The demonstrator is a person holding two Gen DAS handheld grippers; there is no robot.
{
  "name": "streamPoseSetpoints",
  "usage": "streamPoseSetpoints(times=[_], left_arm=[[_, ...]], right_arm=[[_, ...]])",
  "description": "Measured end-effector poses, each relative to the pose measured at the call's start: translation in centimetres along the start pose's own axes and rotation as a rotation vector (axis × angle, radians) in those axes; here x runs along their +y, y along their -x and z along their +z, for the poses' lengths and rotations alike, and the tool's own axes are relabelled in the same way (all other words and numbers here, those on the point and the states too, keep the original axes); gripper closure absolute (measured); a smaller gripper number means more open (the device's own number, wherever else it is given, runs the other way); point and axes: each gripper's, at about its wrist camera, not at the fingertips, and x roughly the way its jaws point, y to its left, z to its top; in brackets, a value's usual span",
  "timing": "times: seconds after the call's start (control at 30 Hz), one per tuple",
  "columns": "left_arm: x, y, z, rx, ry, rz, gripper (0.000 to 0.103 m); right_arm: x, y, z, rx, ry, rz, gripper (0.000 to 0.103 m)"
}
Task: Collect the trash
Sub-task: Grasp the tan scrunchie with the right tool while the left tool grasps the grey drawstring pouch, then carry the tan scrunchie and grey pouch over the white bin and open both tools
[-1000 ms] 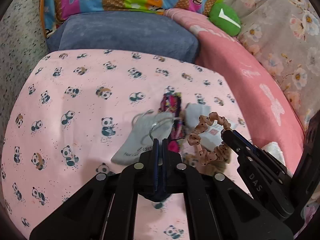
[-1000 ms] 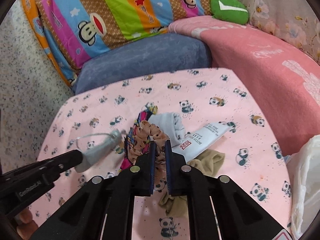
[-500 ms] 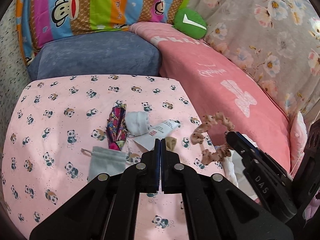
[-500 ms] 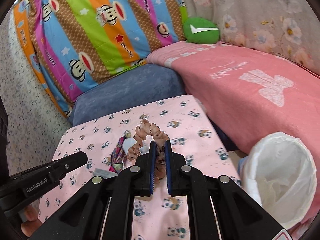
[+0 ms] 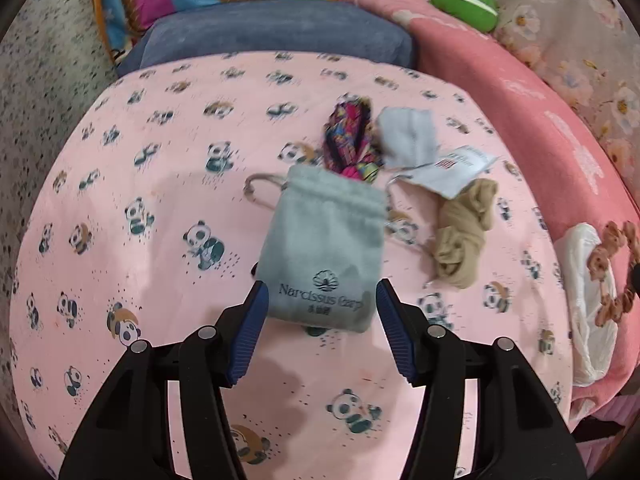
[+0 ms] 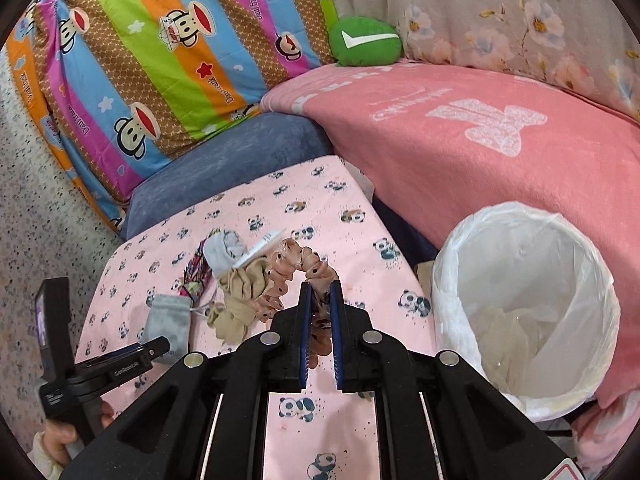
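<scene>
Since the earlier frame the left gripper (image 5: 318, 308) has just been opening; its jaws now straddle the grey pouch (image 5: 324, 248) lying loose on the near sheet. The right gripper (image 6: 319, 304) pinches the scrunchie (image 6: 296, 268), not yet above the bin (image 6: 520, 304) at right. Most trash remains.

The sheet (image 5: 140, 200) is pink with small black-and-white pandas. The drawstring pouch (image 5: 324, 256) is pale grey with dark lettering. The scrunchie (image 6: 296, 268) is peach with dark dots. The stocking bundle (image 5: 464, 236) is tan. The folded cloth (image 5: 352, 140) is multicoloured, perhaps floral. The bin liner (image 6: 524, 304) is white. The pillow (image 6: 160, 60) has bright stripes with cartoon monkeys.
</scene>
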Motion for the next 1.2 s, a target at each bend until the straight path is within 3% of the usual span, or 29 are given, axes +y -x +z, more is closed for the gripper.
streamPoseSetpoints(times=[0.2,0.33,0.6,0.93,1.2], left_arm=[[-0.3,-1.4,-0.3,0.015,-0.024,0.017,0.052],[-0.9,-1.7,-0.8,0.031,-0.048,0.025,0.081],[-1.8,0.6,-0.4,0.003,-0.046,-0.039,0.097],[-6.6,4.7,-0.1,-0.059,-0.102,-0.122,0.098],[-12.9,6.9,0.2,-0.082,-0.197,-0.212,0.098]], right_arm=[[0.9,-1.1,-0.9,0.033,0.016,0.019,0.094],[1.6,-1.8,-1.3,0.052,0.032,0.029,0.094],[2.0,-1.7,-1.6,0.056,0.040,0.038,0.094],[1.2,-0.2,-1.1,0.025,0.028,0.045,0.094],[-1.2,1.5,-0.6,-0.016,-0.009,0.029,0.094]])
